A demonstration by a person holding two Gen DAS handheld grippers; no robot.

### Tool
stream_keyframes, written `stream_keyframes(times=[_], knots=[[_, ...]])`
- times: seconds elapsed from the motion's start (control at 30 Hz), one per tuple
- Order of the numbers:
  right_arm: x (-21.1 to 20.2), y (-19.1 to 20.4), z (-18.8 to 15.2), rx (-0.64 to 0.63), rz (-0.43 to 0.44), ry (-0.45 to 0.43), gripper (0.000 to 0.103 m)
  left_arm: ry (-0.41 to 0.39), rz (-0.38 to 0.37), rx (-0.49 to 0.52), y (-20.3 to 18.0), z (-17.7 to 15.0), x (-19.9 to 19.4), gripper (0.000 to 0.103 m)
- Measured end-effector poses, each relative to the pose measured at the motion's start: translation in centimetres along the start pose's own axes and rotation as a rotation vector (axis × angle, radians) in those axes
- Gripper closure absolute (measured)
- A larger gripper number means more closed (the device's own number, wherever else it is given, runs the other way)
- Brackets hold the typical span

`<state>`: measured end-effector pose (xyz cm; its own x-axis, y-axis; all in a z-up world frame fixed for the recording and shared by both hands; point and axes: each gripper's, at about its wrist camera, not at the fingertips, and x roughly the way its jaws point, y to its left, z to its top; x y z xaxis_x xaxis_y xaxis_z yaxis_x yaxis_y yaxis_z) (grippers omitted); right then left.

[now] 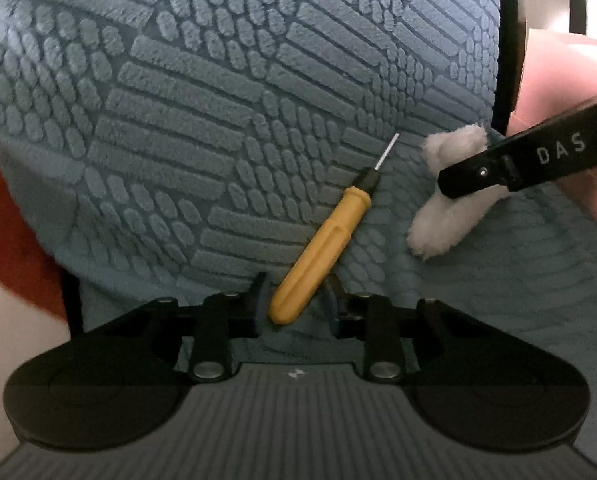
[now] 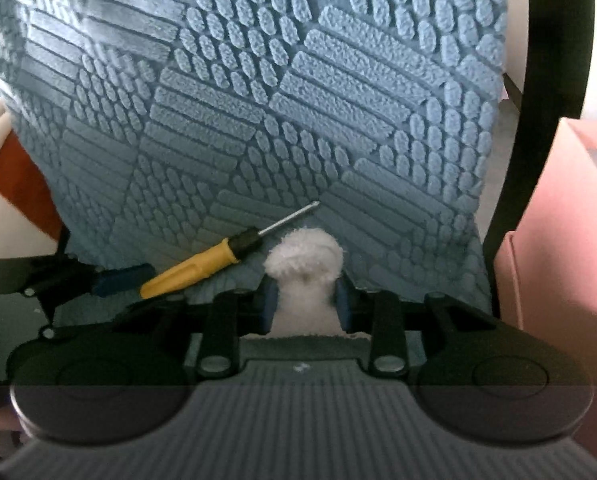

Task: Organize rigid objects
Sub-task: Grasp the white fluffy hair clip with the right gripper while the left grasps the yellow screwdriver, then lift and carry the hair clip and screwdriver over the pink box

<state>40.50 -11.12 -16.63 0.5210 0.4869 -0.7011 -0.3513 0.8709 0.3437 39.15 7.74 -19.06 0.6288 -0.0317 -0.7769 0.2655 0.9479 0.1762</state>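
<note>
A yellow-handled screwdriver point(image 1: 322, 236) lies on a blue textured cushion point(image 1: 218, 100), tip pointing up and right. My left gripper point(image 1: 296, 300) is open, its jaws on either side of the handle's butt end, with a gap on the right side. A white fluffy object point(image 1: 438, 220) lies to the right of the screwdriver. My right gripper point(image 2: 304, 304) is shut on the white fluffy object point(image 2: 304, 264). In the right wrist view the screwdriver point(image 2: 202, 268) lies to the left, and the left gripper's blue fingertips point(image 2: 122, 276) are at its handle end.
A black curved chair frame point(image 2: 538, 100) runs up the right side. A pink box point(image 2: 570, 220) stands to the right of the cushion. Red and white fabric point(image 1: 6, 220) shows at the left edge.
</note>
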Motion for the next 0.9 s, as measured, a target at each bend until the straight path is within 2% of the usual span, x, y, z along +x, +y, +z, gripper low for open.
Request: stream_keyframes(times=[0.07, 0.17, 0.27, 0.47, 0.7, 0.9], knots=[[-0.4, -0.1, -0.3, -0.013, -0.01, 0.002, 0.07, 0.015, -0.041, -0.041, -0.3, -0.3, -0.9, 0.075], [-1.5, -0.6, -1.0, -0.019, -0.019, 0.008, 0.07, 0.032, -0.056, -0.066, -1.4, -1.0, -2.3, 0.077], [-3.1, -1.2, -2.0, -0.01, -0.024, 0.003, 0.07, 0.048, -0.091, -0.145, -1.8, -1.6, -3.5, 0.079], [-6.4, -2.3, -3.7, 0.084, 0.025, 0.001, 0.07, 0.071, -0.141, -0.27, -3.4, -3.8, -6.1, 0.083], [-9.3, -1.1, -5.2, 0.028, 0.01, -0.015, 0.07, 0.085, -0.131, -0.45, -3.1, -6.5, -9.1, 0.084], [-9.8, 0.8, -7.5, -0.025, -0.01, -0.005, 0.07, 0.088, -0.105, -0.576, -4.1, -9.2, -11.3, 0.084]])
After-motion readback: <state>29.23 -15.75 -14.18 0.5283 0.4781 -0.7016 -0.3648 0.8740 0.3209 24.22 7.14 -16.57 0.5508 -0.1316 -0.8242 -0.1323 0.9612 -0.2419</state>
